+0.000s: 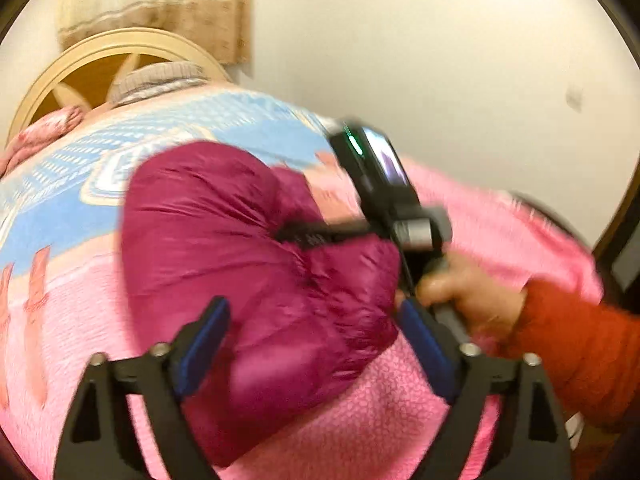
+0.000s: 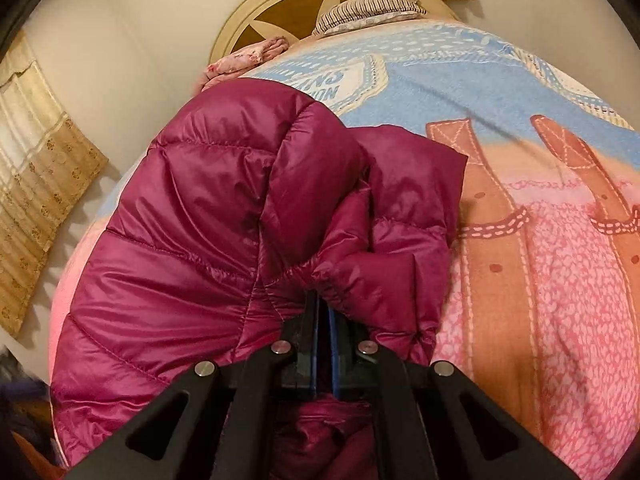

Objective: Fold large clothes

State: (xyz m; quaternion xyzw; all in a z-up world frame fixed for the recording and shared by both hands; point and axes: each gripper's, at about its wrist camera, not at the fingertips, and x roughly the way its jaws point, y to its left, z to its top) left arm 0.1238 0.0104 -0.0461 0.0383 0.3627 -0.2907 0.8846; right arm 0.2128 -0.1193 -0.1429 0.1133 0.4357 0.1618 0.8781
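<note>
On the bed lies a big blanket point(image 2: 500, 92), blue near the headboard and pink with brown straps nearer the cameras. At the far left in the right wrist view, a tan curtain point(image 2: 36, 184) hangs by the wall. Next comes the round cream headboard point(image 2: 256, 4), with a crumpled pink cloth point(image 2: 244, 58) and a striped pillow point(image 2: 368, 8) at its foot. A puffy dark pink jacket point(image 2: 208, 216) lies on the blanket, bunched up in shiny folds on the left part of the bed. The right tongs point(image 2: 325, 320) are closed tight on a fold of the jacket at its near edge, and the cloth puckers around the pinched spot. To the right of the jacket the blanket is bare and flat. In the left wrist view, which is blurry, the left tongs point(image 1: 316, 340) stand wide open above the jacket point(image 1: 256, 264), with their blue pads point(image 1: 204, 344) apart and nothing pressed between them. Further right in that view, a hand point(image 1: 468, 292) with a red sleeve point(image 1: 580, 344) holds the black handle of the right tongs point(image 1: 292, 235), which point into the jacket. Behind it all is a plain pale wall point(image 1: 440, 60).
</note>
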